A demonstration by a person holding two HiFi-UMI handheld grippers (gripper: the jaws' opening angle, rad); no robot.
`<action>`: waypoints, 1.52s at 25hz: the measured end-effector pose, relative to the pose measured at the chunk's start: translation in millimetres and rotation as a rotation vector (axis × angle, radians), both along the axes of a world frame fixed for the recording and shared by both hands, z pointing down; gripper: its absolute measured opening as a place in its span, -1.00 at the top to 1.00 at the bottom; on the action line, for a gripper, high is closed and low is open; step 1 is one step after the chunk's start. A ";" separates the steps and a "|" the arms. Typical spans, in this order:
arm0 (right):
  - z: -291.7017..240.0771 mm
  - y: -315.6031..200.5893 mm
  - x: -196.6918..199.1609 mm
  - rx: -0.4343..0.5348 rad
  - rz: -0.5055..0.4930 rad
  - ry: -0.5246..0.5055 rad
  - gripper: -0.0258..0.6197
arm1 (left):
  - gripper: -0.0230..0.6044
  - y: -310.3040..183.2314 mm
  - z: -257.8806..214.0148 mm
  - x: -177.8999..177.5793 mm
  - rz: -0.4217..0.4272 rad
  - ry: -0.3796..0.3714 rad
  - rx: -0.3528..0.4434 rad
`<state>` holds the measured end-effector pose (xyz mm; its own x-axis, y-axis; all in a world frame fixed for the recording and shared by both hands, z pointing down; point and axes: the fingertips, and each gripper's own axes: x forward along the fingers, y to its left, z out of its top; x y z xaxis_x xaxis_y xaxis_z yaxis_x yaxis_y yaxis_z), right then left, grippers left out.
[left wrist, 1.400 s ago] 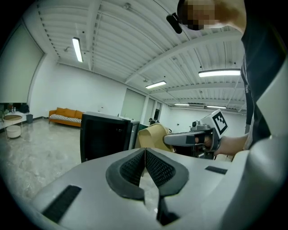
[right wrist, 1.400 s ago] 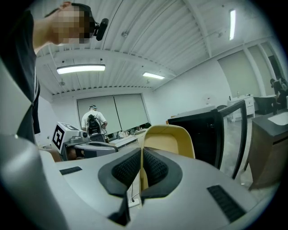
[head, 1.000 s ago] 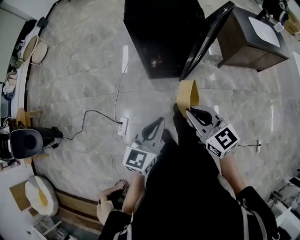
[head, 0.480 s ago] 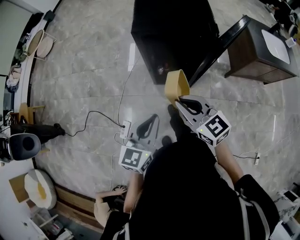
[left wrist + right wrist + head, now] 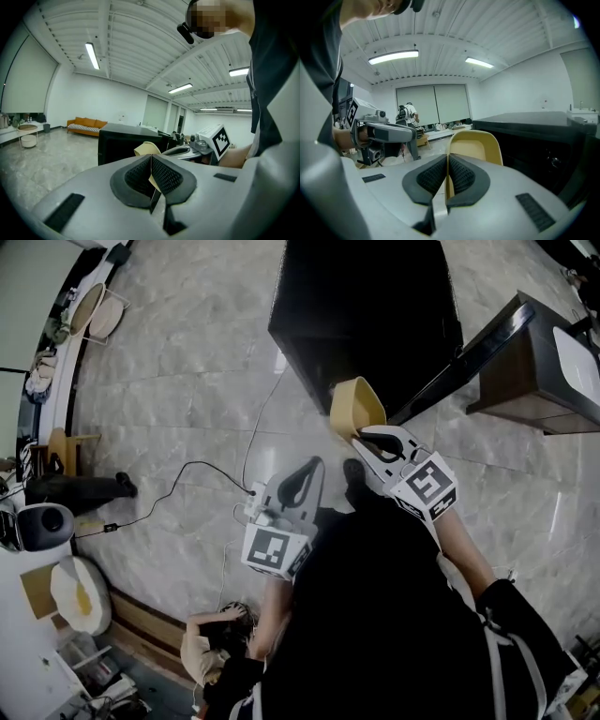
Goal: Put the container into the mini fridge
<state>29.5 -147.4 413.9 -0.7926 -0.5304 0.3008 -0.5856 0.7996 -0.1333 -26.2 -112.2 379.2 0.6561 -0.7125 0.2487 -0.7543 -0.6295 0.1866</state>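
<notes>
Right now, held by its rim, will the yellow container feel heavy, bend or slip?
Probably light: the right gripper carries the container by one thin wall. Likely stiff: that wall shows no bend between the pads. It could pivot, since only the rim is pinched.

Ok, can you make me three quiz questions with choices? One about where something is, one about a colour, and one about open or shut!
1. The mini fridge door is:
A shut
B open
C missing

2. Where is the container?
A inside the fridge
B on the floor
C in the right gripper

3. What colour is the container?
A blue
B yellow
C red

Answers: B, the door swings out to the side; C, the gripper pinches its rim; B, it looks yellow in every view.
</notes>
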 end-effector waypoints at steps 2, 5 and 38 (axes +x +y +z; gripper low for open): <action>8.4 -9.2 -1.8 -0.004 -0.032 0.029 0.83 | 0.82 -5.9 3.9 0.9 -0.016 -0.003 -0.005; 18.3 -20.1 -8.2 -0.005 -0.067 0.070 0.83 | 0.82 -12.2 7.7 -2.0 -0.045 -0.013 -0.031; 249.9 -134.3 12.1 0.240 -0.070 0.938 0.83 | 0.82 -46.9 5.0 -19.9 -0.174 0.050 -0.046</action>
